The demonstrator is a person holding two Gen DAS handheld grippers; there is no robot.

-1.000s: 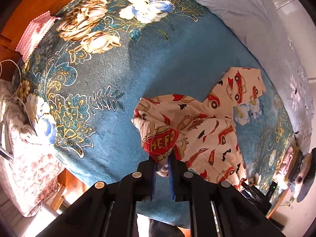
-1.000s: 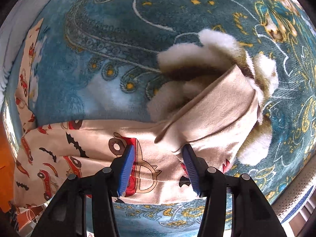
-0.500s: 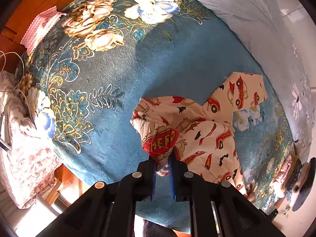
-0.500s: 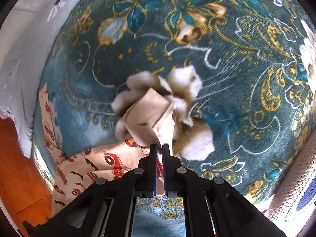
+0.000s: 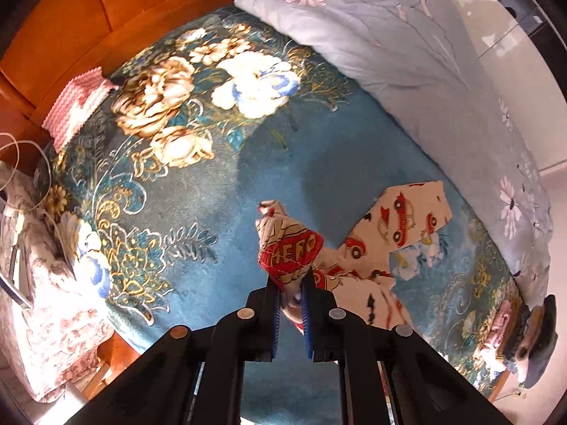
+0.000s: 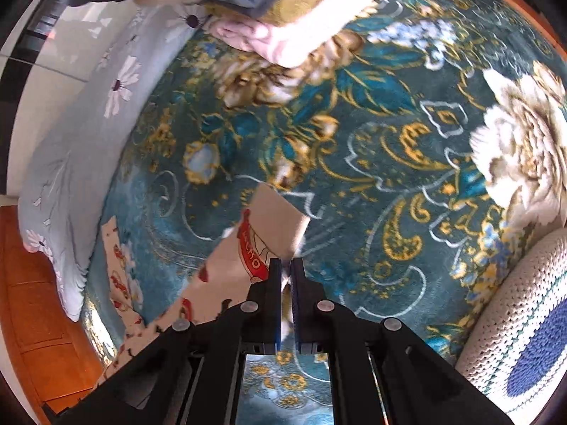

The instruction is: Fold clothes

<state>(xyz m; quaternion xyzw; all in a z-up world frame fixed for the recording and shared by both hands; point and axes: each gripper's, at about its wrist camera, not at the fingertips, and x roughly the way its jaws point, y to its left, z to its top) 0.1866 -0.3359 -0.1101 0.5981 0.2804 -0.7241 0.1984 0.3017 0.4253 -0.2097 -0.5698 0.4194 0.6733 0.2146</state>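
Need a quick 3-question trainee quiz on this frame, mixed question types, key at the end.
1. True or false: both the left gripper and the right gripper are shut on the car-print garment.
2. Multiple choice: what surface lies under the garment? A) bare wooden floor B) teal floral blanket C) white tiled counter
3. Fill in: the red patch bunched at the left gripper reads "____".

Key: 1 true; 2 B; 3 HERO
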